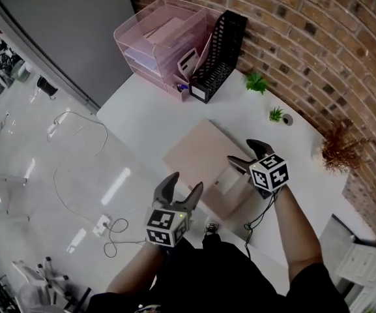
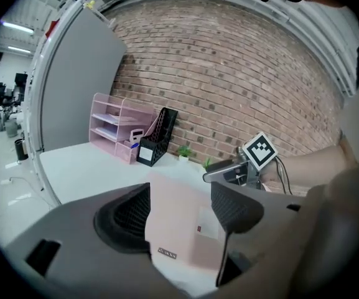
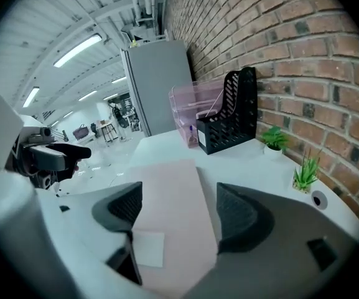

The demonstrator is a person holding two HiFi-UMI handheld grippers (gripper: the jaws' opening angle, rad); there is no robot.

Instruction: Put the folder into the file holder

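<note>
Closest to the person, the left gripper point(image 1: 182, 186) is held over the near edge of the white table point(image 1: 142, 113). Its two jaws are wide apart and hold nothing. In the left gripper view point(image 2: 179, 207) the pink folder shows in the gap between the jaws, but they do not press on it.

A little farther on, the right gripper point(image 1: 247, 156) is over the right side of the folder. Its jaws are wide apart too, and they grip nothing. In the right gripper view point(image 3: 176, 210) the folder lies below the gap.

The folder point(image 1: 204, 165) lies flat on the table, between the two grippers and a bit past them. It has a small white label point(image 3: 148, 248) near its close end. It is well apart from the file holder.

Farther along the right side, by the brick wall point(image 1: 318, 38), are two small green plants point(image 1: 257, 82) point(image 1: 276, 115) and a dry brown plant point(image 1: 341, 149).

At the far end of the table, the black file holder point(image 1: 219, 57) stands upright beside the wall. Touching its left side is a pink set of trays point(image 1: 158, 44). A big gray board point(image 1: 64, 31) stands past the trays, on the left.
</note>
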